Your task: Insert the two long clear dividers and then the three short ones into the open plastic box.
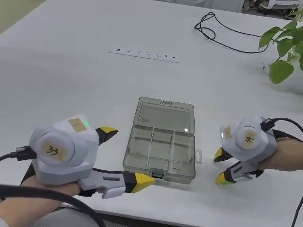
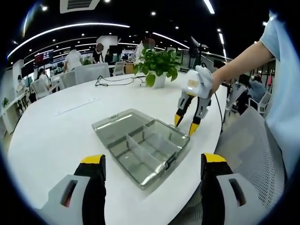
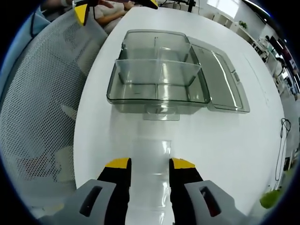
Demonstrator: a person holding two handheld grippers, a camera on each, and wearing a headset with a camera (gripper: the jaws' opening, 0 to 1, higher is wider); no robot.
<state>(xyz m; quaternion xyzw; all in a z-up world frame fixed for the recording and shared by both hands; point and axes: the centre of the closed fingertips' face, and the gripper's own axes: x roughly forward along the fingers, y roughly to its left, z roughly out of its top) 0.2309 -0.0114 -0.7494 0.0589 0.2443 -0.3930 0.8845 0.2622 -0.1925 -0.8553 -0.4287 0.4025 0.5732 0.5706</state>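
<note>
— Tongs first: how do they stand?
— Left tongs (image 1: 126,155) gape wide with nothing in them, near the front edge of the desk (image 1: 71,71). Right tongs (image 1: 219,167) stand narrower. In the right gripper view a clear strip (image 3: 154,164) spans their gap, and I cannot tell if it is clamped.
— And the box?
— One open plastic box (image 1: 161,152) lies on the desk between the two tongs, apart from both, its lid (image 1: 164,115) laid flat on the far side.
— Dividers?
— In the head view two clear dividers (image 1: 151,143) stand upright across it; beyond two I cannot count. The left gripper view takes in the box and the right tongs together.
— Farther back?
— One white power strip (image 1: 144,53), one black cable (image 1: 220,33), one leafy plant (image 1: 283,47).
</note>
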